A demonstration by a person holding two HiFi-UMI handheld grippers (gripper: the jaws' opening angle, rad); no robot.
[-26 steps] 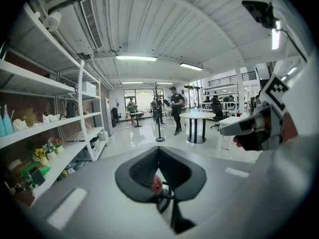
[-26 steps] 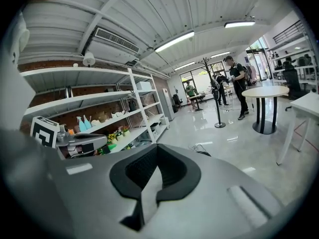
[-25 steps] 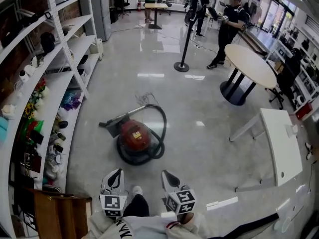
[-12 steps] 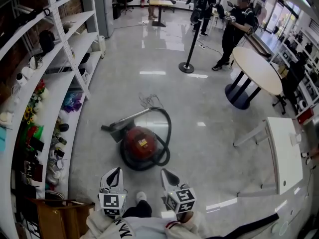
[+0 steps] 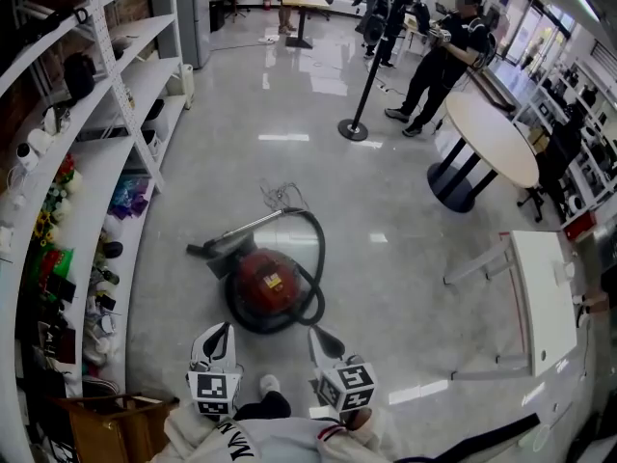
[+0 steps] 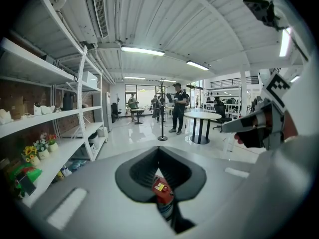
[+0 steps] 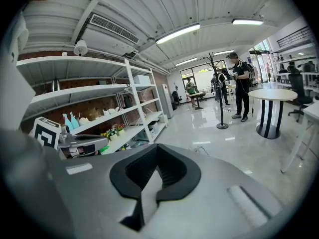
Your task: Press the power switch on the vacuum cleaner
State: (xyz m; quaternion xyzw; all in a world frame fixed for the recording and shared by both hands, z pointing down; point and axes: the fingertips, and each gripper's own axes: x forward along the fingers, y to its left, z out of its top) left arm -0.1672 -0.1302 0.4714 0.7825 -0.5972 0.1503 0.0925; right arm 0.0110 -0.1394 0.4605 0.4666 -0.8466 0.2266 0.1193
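Observation:
The red vacuum cleaner (image 5: 266, 280) lies on the glossy floor, its black hose (image 5: 314, 258) looped round it and its wand and nozzle (image 5: 207, 249) pointing left. Both grippers are held low near my body, short of the vacuum and not touching it. My left gripper (image 5: 224, 332) is shut and empty; in the left gripper view the red vacuum cleaner (image 6: 160, 189) shows just below the closed left gripper (image 6: 158, 151). My right gripper (image 5: 316, 337) is also shut and empty. Only floor shows below the right gripper (image 7: 157, 148) in its own view.
White shelving (image 5: 92, 177) with small items runs along the left. A wooden crate (image 5: 106, 421) stands at lower left. On the right are a white desk (image 5: 542, 292) and a round table (image 5: 487, 135). A stanchion pole (image 5: 355, 123) and a person in black (image 5: 439, 51) stand further back.
The vacuum cleaner sits slightly lower and nearer in the head view than a second ago. The person in black has stepped. Both grippers have stayed shut in the same place.

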